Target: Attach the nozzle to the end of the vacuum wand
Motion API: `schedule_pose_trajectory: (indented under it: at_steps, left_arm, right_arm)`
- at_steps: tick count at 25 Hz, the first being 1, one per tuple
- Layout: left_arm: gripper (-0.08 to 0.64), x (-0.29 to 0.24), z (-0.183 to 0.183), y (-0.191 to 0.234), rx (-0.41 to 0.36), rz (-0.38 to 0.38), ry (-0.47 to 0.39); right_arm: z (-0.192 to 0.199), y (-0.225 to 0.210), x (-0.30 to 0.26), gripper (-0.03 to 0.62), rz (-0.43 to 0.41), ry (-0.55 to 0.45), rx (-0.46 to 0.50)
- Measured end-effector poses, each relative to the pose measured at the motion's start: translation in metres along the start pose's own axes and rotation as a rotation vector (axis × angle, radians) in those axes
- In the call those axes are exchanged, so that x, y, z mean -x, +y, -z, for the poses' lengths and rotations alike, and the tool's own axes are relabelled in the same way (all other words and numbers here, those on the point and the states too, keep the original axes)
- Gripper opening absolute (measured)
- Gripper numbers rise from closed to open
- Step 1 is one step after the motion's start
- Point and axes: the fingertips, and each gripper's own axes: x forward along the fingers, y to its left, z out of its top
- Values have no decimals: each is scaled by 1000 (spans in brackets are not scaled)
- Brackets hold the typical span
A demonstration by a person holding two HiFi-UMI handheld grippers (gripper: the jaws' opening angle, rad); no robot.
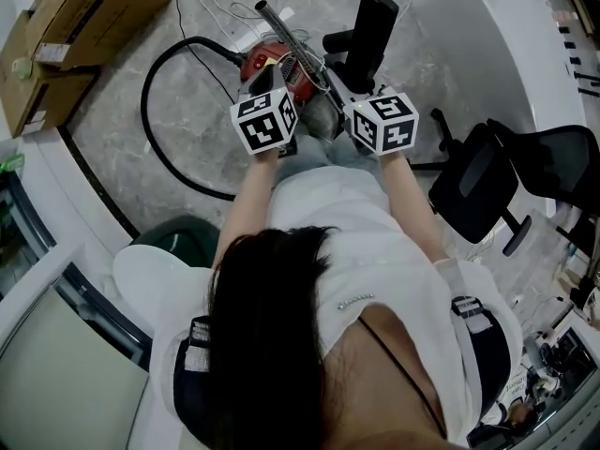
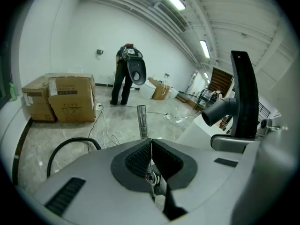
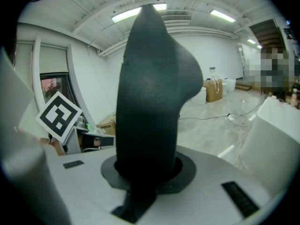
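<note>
A red canister vacuum (image 1: 274, 64) sits on the floor ahead of me, and its metal wand (image 1: 275, 19) slants up and away from it. In the left gripper view the wand's open end (image 2: 141, 120) rises just beyond my left gripper (image 2: 150, 143), whose pads meet with nothing thick between them. My right gripper (image 3: 147, 165) is shut on the black nozzle (image 3: 150, 93), which stands upright out of the jaws. The nozzle (image 2: 244, 95) also shows to the right of the wand, its round socket (image 2: 216, 112) facing left, apart from the wand's end.
A black hose (image 1: 155, 129) loops over the floor to the left. Cardboard boxes (image 1: 66, 26) stand at the far left, a black office chair (image 1: 492, 181) at the right, beside a white curved counter (image 1: 506, 54). Cables lie on the floor. A person (image 2: 125, 76) stands by the far wall.
</note>
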Motion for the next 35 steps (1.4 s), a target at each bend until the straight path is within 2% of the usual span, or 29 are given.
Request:
schedule_pose_trajectory:
  at_steps: [7,11,14,20,30,31,34,35]
  left_arm:
    - [3,-4,-2,2,-28,10,-7]
    - [3,-7,-6,3,-20,12,-23]
    - [3,-10,-7,1,-4,6,-38]
    - [3,-17,-7,-6,45,-11,-51]
    - [6,-43,-7,-12,111,-102,-64]
    - [13,-48,-8,-12,125,-109,-62]
    - [143,-63,-13,-14,136,-133,-52]
    - [161,-69,-15,-14,136,-138,-51]
  right_arm:
    - [-2,4,-3,74,5,-14,9]
    - [-4,-1,-4,74,15,-21,-12]
    - [-9,-8,-4,74,15,-30,14]
    - [-20,-17,-8,74,-27,-37,55]
    - [-32,-33,-28,74,-170,16,118]
    - [-34,-37,-29,74,-184,18,120]
    - [-40,-49,-36,74,-215,30,117]
    - [-42,-53,-39,74,-221,36,122]
